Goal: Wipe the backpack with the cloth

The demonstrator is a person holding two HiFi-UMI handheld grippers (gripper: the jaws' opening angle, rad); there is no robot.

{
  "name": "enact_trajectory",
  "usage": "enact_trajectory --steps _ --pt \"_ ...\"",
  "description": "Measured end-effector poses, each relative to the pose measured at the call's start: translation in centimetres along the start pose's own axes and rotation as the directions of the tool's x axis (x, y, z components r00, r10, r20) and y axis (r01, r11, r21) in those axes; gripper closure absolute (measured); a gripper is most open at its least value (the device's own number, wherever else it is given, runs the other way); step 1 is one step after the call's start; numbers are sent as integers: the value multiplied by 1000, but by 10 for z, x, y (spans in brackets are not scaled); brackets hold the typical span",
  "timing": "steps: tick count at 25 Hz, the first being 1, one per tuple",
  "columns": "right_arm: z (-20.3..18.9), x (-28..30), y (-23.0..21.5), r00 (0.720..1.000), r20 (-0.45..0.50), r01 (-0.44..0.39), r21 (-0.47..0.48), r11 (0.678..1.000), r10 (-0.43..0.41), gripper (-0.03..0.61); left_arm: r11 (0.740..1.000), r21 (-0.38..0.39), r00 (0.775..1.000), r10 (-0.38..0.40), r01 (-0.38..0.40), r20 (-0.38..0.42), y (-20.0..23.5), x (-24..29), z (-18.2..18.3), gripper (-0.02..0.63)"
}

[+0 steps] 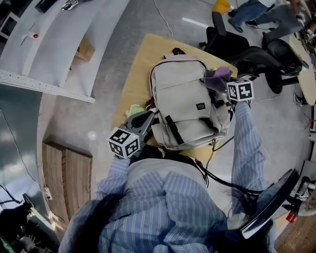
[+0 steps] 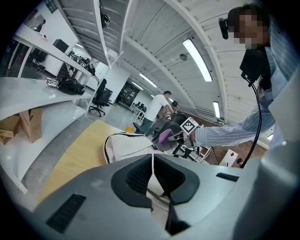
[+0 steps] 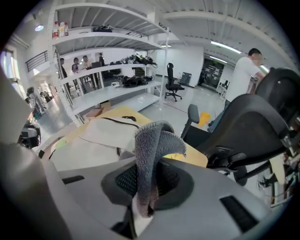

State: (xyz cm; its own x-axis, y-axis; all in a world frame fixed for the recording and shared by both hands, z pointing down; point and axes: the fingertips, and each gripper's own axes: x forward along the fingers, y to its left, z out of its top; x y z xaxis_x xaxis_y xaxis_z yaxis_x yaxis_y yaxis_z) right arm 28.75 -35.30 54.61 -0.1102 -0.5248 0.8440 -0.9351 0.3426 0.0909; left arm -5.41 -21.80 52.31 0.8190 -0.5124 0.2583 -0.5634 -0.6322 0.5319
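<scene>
A beige backpack (image 1: 182, 99) lies flat on a light wooden table (image 1: 134, 74). My left gripper (image 1: 149, 119) is at the pack's near left edge, and in the left gripper view its jaws (image 2: 152, 169) are pressed together on a thin fold of the pack's pale fabric. My right gripper (image 1: 220, 85) is at the pack's far right side, by the upper corner. It is shut on a purple-grey terry cloth (image 1: 217, 76), which stands up folded from between the pads (image 3: 149, 154). The backpack (image 3: 105, 132) lies just beyond that cloth. From the left gripper view the cloth (image 2: 165, 137) shows past the backpack (image 2: 125, 144).
A small yellow-green thing (image 1: 135, 109) lies on the table by the pack's left edge. Black office chairs (image 1: 249, 52) crowd the table's far right corner, with a person (image 1: 261, 12) beyond. White shelving (image 1: 54, 44) runs along the left, and a wooden pallet (image 1: 66, 173) lies on the floor.
</scene>
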Motion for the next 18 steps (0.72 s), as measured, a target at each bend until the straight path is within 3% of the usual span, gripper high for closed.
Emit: enact_trajectory --steps 5,8,11,14,18 --pt "-5 -6 -21 999 -19 36 44 998 -35 537 1000 -1 1000 15 -15 -8 2 -5 -1 598" --pt "27 -16 0 997 64 -33 47 998 30 537 1000 -5 1000 29 -29 -9 8 -10 -2 598" --pt "71 -26 36 985 142 -95 -45 994 100 537 999 -9 999 40 -40 -7 13 -13 -4 598" --pt "119 -35 84 956 224 -160 -141 977 189 537 999 -10 999 41 -41 -3 14 -15 -2 598" --pt "168 -38 160 896 304 -263 -223 939 323 537 999 -11 999 43 -43 1 17 -16 0 598"
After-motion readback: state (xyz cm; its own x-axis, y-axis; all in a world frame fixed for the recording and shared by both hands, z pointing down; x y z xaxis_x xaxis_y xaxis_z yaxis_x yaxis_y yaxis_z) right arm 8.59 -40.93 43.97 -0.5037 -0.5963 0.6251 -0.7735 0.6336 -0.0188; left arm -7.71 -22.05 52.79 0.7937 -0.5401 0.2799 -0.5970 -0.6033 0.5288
